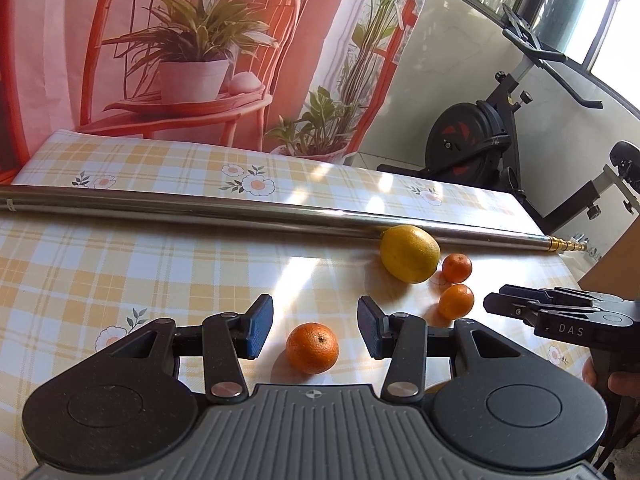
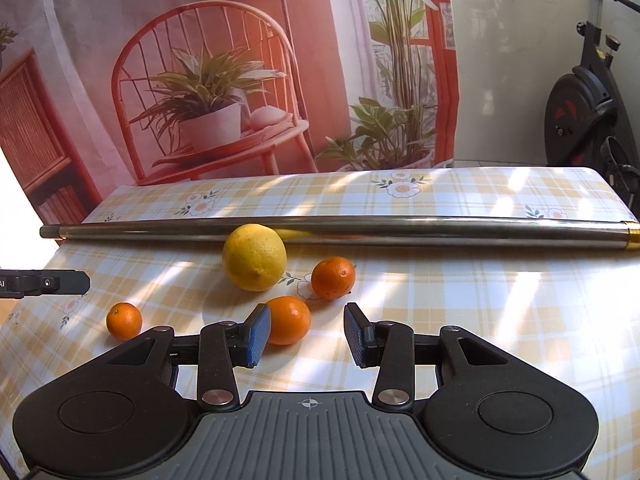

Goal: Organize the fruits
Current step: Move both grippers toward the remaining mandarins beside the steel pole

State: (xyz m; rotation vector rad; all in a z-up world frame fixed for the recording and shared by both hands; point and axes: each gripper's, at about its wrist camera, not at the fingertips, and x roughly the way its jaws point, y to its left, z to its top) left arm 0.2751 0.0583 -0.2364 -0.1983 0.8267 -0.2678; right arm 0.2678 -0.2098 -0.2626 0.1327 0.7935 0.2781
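Left gripper hangs low, jaws wide apart, a lone mandarin between its fingers. Right gripper gapes too, nearest mandarin by its left pad; lemon ahead against the metal pole.

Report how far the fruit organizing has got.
Done: nothing evident; the lemon and three oranges lie loose on the tablecloth. In hand: nothing; left gripper open around one orange, right gripper open near another. Left: all four fruits.
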